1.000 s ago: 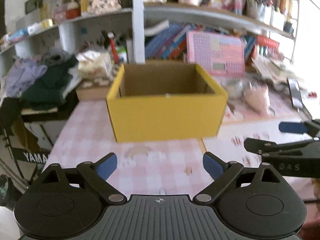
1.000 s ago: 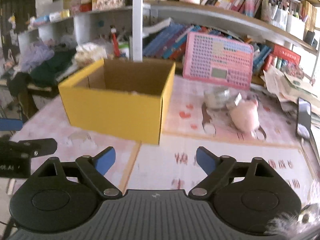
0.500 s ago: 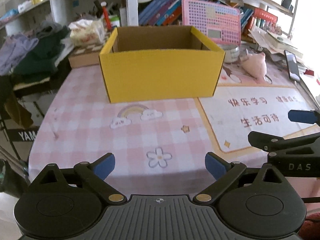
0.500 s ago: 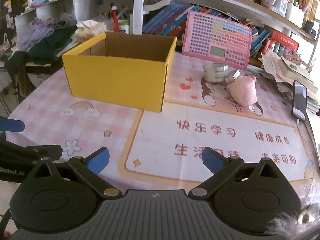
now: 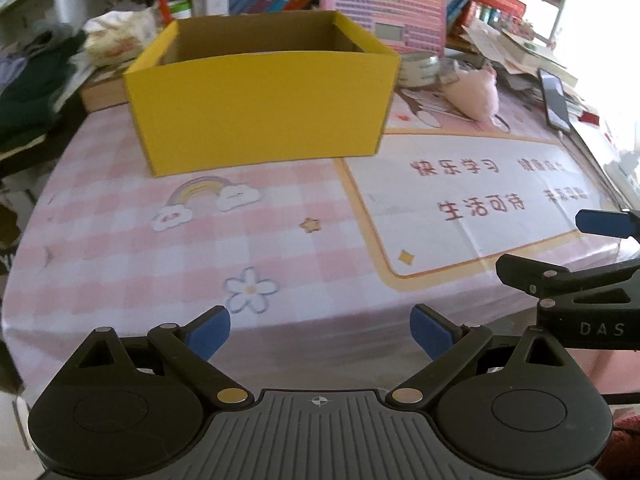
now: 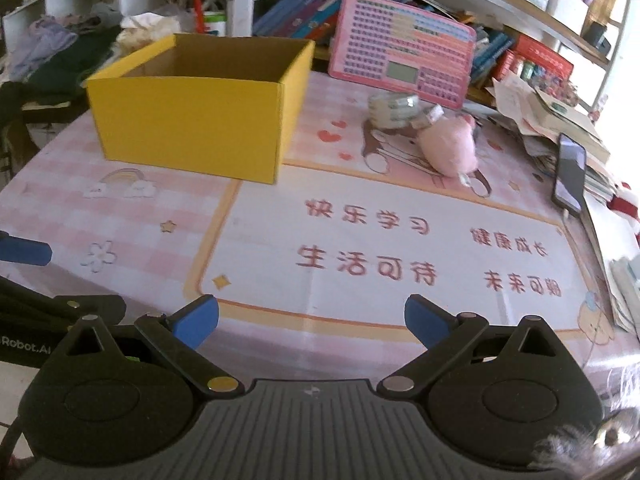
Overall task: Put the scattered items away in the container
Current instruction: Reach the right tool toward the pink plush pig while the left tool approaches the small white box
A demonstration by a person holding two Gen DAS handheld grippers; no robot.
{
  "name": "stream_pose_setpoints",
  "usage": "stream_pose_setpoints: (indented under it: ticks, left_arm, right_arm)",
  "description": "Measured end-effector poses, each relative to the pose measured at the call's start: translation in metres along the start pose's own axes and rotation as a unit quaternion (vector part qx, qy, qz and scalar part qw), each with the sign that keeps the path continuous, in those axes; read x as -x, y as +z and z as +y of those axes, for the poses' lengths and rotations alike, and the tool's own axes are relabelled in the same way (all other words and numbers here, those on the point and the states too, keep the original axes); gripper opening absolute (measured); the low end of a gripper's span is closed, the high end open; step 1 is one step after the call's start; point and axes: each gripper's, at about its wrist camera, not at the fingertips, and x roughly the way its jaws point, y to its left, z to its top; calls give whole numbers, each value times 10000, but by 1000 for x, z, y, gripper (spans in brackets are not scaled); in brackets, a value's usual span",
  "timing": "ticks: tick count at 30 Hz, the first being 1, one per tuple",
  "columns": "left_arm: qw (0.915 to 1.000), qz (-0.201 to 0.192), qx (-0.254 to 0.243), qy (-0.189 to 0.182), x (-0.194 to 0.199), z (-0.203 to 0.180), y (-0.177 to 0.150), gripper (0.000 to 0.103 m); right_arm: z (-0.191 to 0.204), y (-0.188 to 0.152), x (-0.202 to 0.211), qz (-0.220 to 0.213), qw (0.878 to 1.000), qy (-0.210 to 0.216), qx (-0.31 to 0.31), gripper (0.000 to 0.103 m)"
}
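Both the left claw (image 5: 320,334) and the right claw (image 6: 312,320) are held wide open and empty above the tabletop (image 6: 360,240), short of the yellow box (image 6: 192,120).

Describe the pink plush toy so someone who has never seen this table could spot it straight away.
Start at the yellow box on the pink tablecloth and look to its right, toward the shelf side. There the plush toy lies next to a roll of tape, in front of the pink keypad board. It is the only soft, fuzzy, rounded thing there; the tape is a hard ring.
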Motion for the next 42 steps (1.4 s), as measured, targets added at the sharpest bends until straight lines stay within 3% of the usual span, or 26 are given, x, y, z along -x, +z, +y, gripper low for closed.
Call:
stream_pose_setpoints:
  ticks: [12,26,34,42]
  left_arm:
    - [9994,51,-332,-109,-30,-42,33,98]
    - [9970,-53,-682,-362,-80,-118,98,98]
    - [9969,-80,-745,-252,-97,-155,129,98]
    - [9982,-168,-572,85,-107,-171,154,98]
  right_arm:
    - [-51,7,-20,65,9993,-178,-318,100]
    - [-144,39,-61,79,9979,-344,-539,100]
    - [-184,61,-83,14,9991,-41,-420,100]
    - [-216,82,-104,-166,9987,285,-393,100]
